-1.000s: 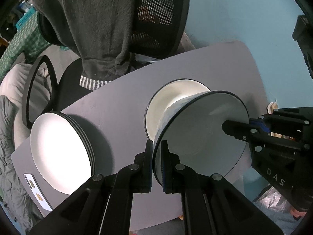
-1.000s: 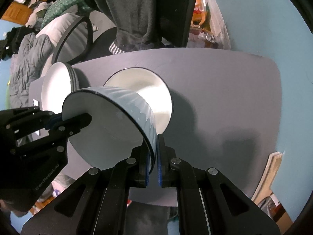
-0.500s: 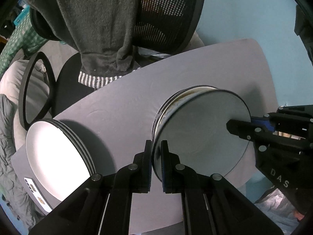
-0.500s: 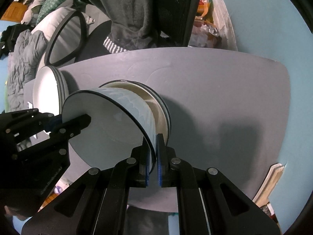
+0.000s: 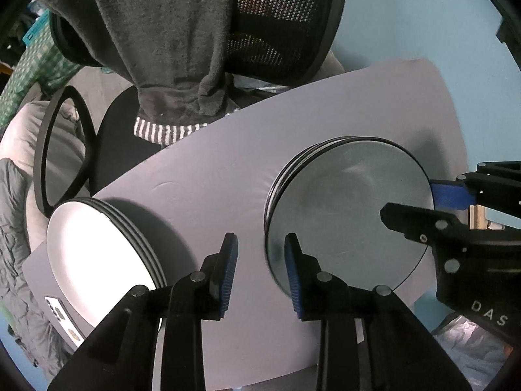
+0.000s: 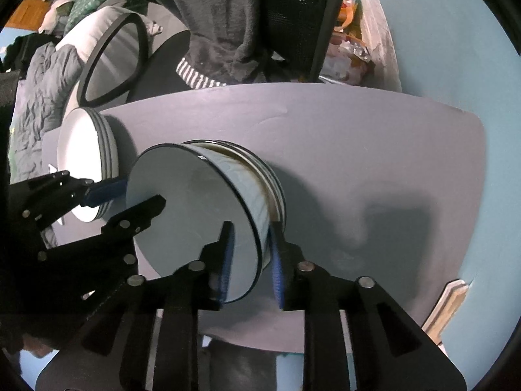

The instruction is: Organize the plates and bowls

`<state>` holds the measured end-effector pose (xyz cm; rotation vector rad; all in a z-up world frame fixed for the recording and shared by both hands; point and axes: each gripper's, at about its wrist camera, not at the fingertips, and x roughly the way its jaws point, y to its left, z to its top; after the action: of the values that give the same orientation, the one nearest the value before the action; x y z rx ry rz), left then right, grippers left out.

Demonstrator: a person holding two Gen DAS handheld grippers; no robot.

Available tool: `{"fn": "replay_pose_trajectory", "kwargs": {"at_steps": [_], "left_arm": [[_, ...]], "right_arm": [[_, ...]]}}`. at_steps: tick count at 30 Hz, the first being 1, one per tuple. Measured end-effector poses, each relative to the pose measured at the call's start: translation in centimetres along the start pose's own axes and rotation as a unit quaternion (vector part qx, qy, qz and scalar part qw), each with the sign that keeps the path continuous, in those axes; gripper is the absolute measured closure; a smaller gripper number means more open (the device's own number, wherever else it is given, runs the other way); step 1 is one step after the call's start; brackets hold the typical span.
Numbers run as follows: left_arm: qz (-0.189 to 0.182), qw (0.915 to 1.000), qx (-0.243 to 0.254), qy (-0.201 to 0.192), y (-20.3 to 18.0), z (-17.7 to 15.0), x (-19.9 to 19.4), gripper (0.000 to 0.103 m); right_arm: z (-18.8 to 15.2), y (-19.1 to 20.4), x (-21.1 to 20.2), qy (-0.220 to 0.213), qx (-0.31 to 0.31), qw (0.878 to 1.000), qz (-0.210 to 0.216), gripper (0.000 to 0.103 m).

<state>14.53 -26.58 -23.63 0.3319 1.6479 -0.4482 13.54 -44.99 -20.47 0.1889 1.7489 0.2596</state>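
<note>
A pale blue bowl (image 5: pixel 351 215) with a dark rim sits nested on top of a stack of bowls (image 5: pixel 283 169) on the grey table (image 5: pixel 211 169). My left gripper (image 5: pixel 260 270) straddles the bowl's near rim; its jaws are opening and the pads stand off the rim. In the right wrist view the same bowl (image 6: pixel 189 215) has its opposite rim between the fingers of my right gripper (image 6: pixel 251 260), whose jaws are also opening and not pressing. A stack of white plates (image 5: pixel 97 254) rests at the table's left end.
A black mesh office chair (image 5: pixel 286 26) with a grey garment (image 5: pixel 169 49) draped over it stands behind the table. A phone (image 5: pixel 62 319) lies at the table's left corner by the plates. The table's right half (image 6: pixel 358 150) is bare, and a blue wall is close by.
The bowl came down from a tilted hold above the stack and now rests nested on it. Both grippers' jaws have parted from the rim they were clamping.
</note>
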Motion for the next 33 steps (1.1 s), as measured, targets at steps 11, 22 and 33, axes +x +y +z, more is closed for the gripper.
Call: {"fn": "replay_pose_trajectory", "kwargs": {"at_steps": [11,22,33], "left_arm": [[-0.020,0.9996,-0.014,-0.011,0.8,-0.9,-0.8,0.057],[-0.054,0.9975,-0.044,0.002,1.6,-0.8,0.7,0.050],[-0.069,0.9964,-0.046,0.013,1.0,-0.4,2.3,0.050]], "right_arm": [[-1.2,0.0,-1.1,-0.018,-0.017,0.999,-0.030,0.061],[-1.7,-1.9,-0.5,-0.042,-0.015,0.999,-0.013,0.054],[0.3,-2.1,2.5,-0.024,-0.027,0.999,0.000,0.054]]}}
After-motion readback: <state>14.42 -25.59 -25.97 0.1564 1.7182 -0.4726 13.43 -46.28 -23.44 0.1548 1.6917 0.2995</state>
